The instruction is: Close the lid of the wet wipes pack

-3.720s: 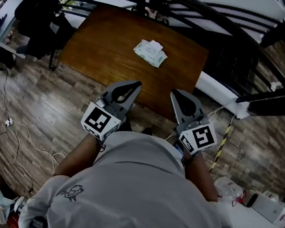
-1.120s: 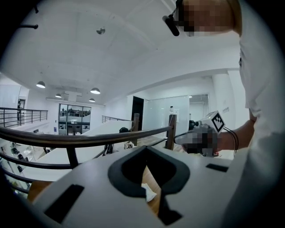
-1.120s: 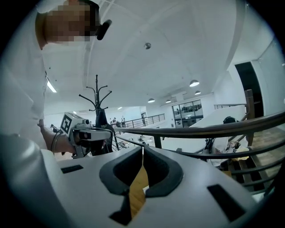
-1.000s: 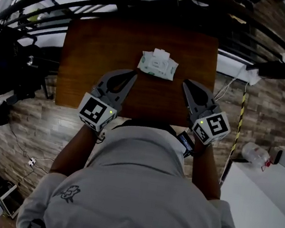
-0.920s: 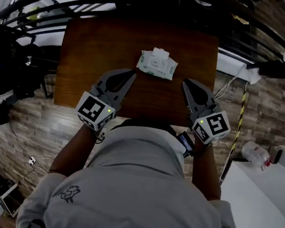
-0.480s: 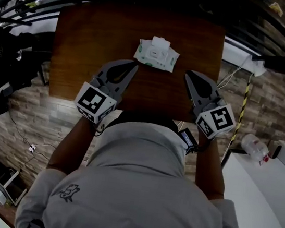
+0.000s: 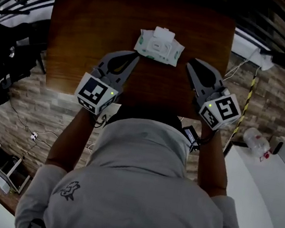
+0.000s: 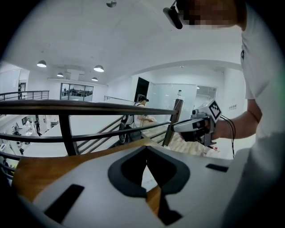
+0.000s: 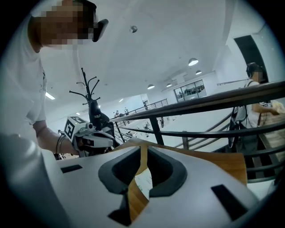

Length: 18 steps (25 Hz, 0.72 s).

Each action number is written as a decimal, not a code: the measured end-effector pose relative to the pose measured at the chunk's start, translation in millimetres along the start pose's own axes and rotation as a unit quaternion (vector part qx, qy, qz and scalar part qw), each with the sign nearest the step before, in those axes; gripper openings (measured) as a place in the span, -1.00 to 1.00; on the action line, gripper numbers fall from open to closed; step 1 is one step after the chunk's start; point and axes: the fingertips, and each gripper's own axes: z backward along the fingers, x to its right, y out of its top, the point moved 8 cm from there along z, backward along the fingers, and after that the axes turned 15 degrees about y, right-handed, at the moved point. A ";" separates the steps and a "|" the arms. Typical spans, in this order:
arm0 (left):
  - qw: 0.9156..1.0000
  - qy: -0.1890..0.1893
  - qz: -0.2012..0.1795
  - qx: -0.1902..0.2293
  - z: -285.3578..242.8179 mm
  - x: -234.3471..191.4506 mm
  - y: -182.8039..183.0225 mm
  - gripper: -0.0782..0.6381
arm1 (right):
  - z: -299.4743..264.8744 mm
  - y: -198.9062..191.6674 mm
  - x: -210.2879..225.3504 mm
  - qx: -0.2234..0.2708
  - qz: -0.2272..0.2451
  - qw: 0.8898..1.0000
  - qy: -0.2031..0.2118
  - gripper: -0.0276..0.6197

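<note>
While both grippers flank it, the wet wipes pack (image 7: 159, 48) lies at upper centre of the head view on the wooden table (image 7: 91, 30). Its lid (image 7: 163, 33) appears flipped open toward the top of the frame.

- Left gripper (image 7: 136, 55): jaws closed, empty, just beside the pack's lower-left corner.
- Right gripper (image 7: 190, 63): jaws closed, empty, near the lower-right.

Suggested: pin the pack body with one closed tip, then sweep the other over the flap from behind and press flat. The pack looks light, so avoid shoving it.
</note>
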 end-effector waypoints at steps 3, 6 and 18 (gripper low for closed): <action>1.000 0.001 0.004 -0.011 -13.3 -3.1 -11.3 -0.74 | -5.4 -10.5 14.2 0.000 -0.018 1.000 0.001 -0.80; 1.000 -0.001 0.007 -0.028 -25.7 -5.3 -20.1 -0.74 | -12.7 -21.7 28.2 -0.002 -0.034 0.999 0.001 -0.80; 0.998 -0.004 0.000 -0.067 -72.8 -20.4 -51.3 -0.74 | -50.1 -50.1 83.1 0.009 -0.098 0.995 0.022 -0.62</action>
